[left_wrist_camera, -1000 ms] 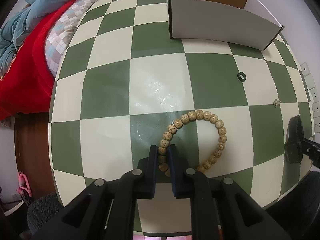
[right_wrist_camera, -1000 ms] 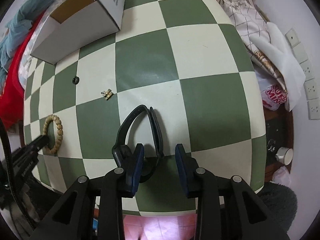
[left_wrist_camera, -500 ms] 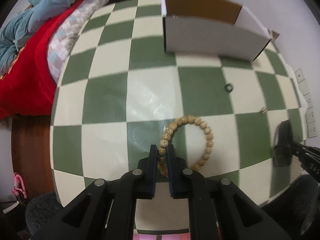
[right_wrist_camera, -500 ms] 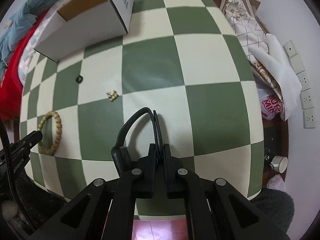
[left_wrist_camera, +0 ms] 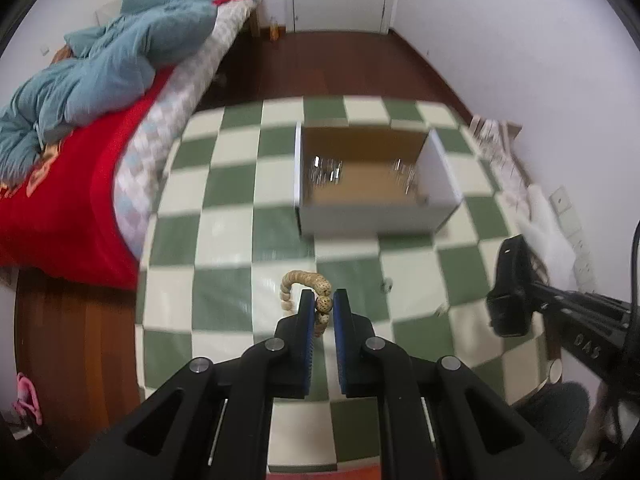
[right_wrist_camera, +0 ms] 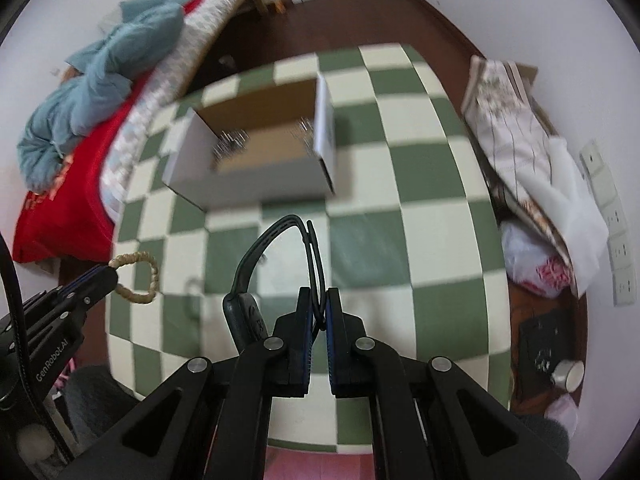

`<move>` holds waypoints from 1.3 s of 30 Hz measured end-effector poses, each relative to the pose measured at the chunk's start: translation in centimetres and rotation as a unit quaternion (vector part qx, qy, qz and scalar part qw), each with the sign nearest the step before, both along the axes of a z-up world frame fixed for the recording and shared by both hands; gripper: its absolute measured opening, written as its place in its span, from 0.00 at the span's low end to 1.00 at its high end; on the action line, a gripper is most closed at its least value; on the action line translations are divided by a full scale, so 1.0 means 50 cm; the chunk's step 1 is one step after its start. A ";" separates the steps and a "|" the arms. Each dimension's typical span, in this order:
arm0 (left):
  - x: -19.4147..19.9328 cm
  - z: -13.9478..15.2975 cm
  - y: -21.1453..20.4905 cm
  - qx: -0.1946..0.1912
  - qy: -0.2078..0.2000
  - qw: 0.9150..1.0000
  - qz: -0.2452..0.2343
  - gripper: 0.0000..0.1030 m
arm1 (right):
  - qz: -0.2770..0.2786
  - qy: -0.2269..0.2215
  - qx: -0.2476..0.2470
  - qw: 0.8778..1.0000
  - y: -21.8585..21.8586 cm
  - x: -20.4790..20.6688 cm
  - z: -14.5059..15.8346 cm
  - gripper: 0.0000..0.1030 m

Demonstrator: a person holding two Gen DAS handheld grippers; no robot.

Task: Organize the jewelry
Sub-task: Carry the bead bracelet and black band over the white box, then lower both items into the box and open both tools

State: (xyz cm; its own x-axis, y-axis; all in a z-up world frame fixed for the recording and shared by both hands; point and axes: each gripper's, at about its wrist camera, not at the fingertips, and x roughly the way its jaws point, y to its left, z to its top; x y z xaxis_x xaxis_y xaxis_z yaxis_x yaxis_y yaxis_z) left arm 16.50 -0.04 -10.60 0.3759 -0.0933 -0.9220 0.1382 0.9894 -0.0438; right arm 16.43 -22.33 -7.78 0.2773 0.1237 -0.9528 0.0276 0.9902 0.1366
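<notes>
My left gripper (left_wrist_camera: pixel 322 300) is shut on a tan wooden bead bracelet (left_wrist_camera: pixel 306 285) and holds it in the air above the green-and-cream checked table (left_wrist_camera: pixel 224 280). The bracelet also shows at the left of the right wrist view (right_wrist_camera: pixel 138 276). My right gripper (right_wrist_camera: pixel 318 300) is shut on a thin black band with a thick black end (right_wrist_camera: pixel 256 256), lifted off the table. An open white cardboard box with a brown inside (left_wrist_camera: pixel 364 184) stands ahead of both grippers, also in the right wrist view (right_wrist_camera: pixel 260 152).
A small ring (left_wrist_camera: pixel 386 287) and a tiny gold piece (left_wrist_camera: pixel 440 309) lie on the table right of my left gripper. A bed with red and blue bedding (left_wrist_camera: pixel 80 140) borders the table's left. Folded cloths and bags (right_wrist_camera: pixel 532 184) lie past the right edge.
Both grippers have risen off the table with their pieces, the bracelet and the black band now hanging in the air. The views have tilted up toward the box.
</notes>
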 end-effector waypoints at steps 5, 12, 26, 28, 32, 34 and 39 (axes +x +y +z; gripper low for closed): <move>0.082 0.076 0.001 -0.037 -0.029 0.999 0.006 0.06 | 0.013 -0.034 0.008 0.999 0.021 0.074 0.070 0.06; 0.214 0.065 -0.028 -0.037 -0.014 0.999 -0.013 0.06 | 0.024 -0.032 0.018 0.999 0.037 0.206 0.075 0.06; 0.321 -0.074 -0.032 -0.052 0.079 0.996 0.005 0.16 | 0.039 0.052 0.038 0.997 0.064 0.332 -0.085 0.20; 0.321 -0.069 -0.030 -0.034 0.069 0.997 0.011 0.48 | 0.025 0.051 0.031 0.998 0.053 0.335 -0.086 0.51; 0.313 -0.046 -0.018 -0.004 0.028 0.999 0.029 0.87 | 0.020 0.043 -0.003 0.999 0.043 0.326 -0.071 0.76; 0.307 -0.041 -0.012 0.021 0.013 0.999 0.034 1.00 | 0.021 0.039 -0.021 0.999 0.040 0.319 -0.065 0.91; 0.277 -0.052 -0.001 0.073 -0.007 0.996 0.044 1.00 | 0.017 0.042 -0.084 0.995 0.037 0.291 -0.069 1.00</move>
State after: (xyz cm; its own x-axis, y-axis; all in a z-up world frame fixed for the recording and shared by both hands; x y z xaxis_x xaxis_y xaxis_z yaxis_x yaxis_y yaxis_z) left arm 30.36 -0.12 -13.22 0.3893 0.0752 -0.9180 0.0507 0.9934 0.1029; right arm 30.98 -20.46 -11.24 0.1937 -0.0305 -0.9806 -0.0019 0.9995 -0.0315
